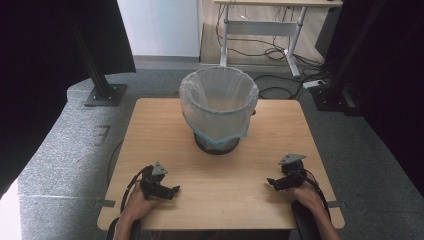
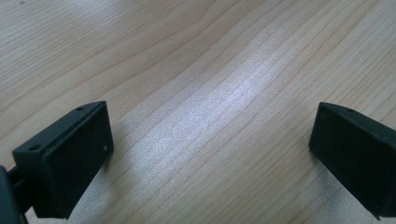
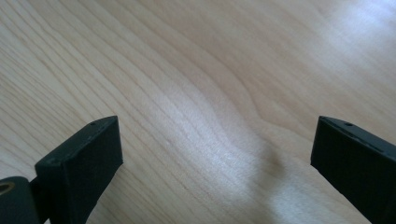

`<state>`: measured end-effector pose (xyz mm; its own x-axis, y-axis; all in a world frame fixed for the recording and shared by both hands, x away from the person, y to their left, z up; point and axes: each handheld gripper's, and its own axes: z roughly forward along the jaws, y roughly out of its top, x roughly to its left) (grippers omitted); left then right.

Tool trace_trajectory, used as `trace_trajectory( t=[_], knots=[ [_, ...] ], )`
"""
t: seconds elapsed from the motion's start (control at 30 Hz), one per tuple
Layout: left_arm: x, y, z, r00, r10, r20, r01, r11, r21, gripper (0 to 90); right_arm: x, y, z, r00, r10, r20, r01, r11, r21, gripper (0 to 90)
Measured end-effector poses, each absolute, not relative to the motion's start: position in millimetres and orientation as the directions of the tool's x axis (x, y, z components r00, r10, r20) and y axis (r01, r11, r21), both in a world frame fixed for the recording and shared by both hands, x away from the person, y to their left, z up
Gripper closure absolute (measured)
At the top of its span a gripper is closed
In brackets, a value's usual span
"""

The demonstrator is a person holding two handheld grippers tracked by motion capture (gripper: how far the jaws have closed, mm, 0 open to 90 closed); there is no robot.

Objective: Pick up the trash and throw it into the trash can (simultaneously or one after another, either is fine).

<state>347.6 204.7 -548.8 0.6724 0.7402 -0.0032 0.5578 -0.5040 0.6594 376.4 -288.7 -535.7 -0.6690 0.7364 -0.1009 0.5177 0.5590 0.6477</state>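
The wooden table carries a bag-lined waste bin at its far middle — well apart from both tools. Left gripper and right gripper rest near the front edge, jaws spread wide, holding nothing — bare wood between them.

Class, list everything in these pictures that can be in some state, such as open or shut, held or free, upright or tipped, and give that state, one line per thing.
Left gripper: open, holding nothing, low over the table.
Right gripper: open, holding nothing, low over the table.
Bin: upright on the table, apart from both grippers.
Bag: lining the bin, mouth open, rim folded over the outside.
Table: bears the bin.
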Motion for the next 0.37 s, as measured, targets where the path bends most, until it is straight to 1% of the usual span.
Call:
trace_trajectory(
  t=[0.13,0.23,0.37],
  knots=[
    [347.6,204.7,-548.7,0.672,0.74,-0.003,0.558,-0.504,0.659,0.0,376.4,-287.2,-543.6,-0.672,0.733,-0.103,0.528,0.572,0.628,0.8],
    [347.6,204.7,-548.8,0.672,0.74,-0.003,0.558,-0.504,0.659,0.0,376.1,-286.7,-543.6,-0.675,0.728,-0.12,0.512,0.578,0.635,0.9],
    [347.6,204.6,-548.7,0.672,0.741,-0.002,0.558,-0.504,0.659,0.0,377.5,-287.7,-544.4,-0.676,0.73,-0.094,0.526,0.569,0.632,1.1]
  ],
)
